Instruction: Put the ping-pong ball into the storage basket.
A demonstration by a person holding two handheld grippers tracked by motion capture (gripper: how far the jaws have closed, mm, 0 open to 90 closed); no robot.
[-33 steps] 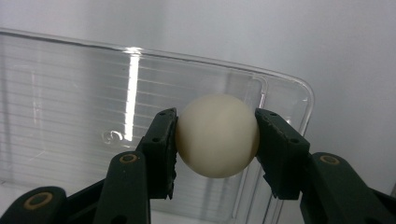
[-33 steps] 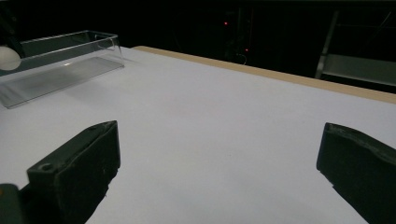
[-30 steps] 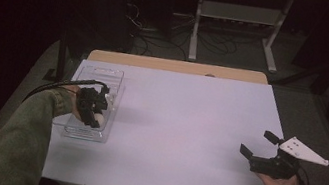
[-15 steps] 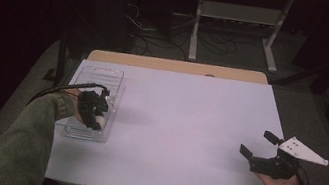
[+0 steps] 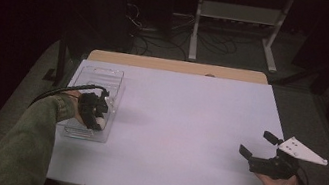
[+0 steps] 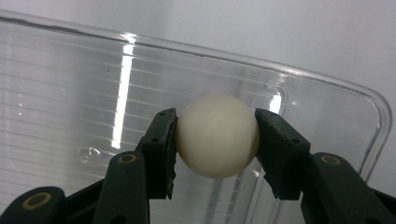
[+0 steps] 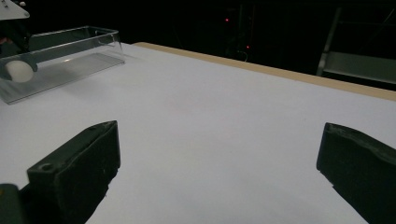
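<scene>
the cream-white ball was round all over, so it pointed nowhere and had no long axis to speak of. it sat squarely between the two black jaws of the left gripper, one jaw pressed against each side at about its widest part, the top of the ball standing a little above the jaw tips. in the left gripper view it lay a bit right of centre, with the ribbed floor of the clear plastic tray behind it and the tray's rounded corner at the right of the frame. whether the ball touched the tray floor could not be told.

in the high view the left gripper was over the near part of that tray, at the left of the frame, the tray lying lengthwise along the left edge of the white table. a green sleeve ran up from the lower left corner.

the right gripper was at the lower right of the high view, well apart from the tray, its jaws spread wide and holding nothing. in the right gripper view the ball showed small at the upper left, inside the tray.

no writing or label could be read on the ball or the tray.
</scene>
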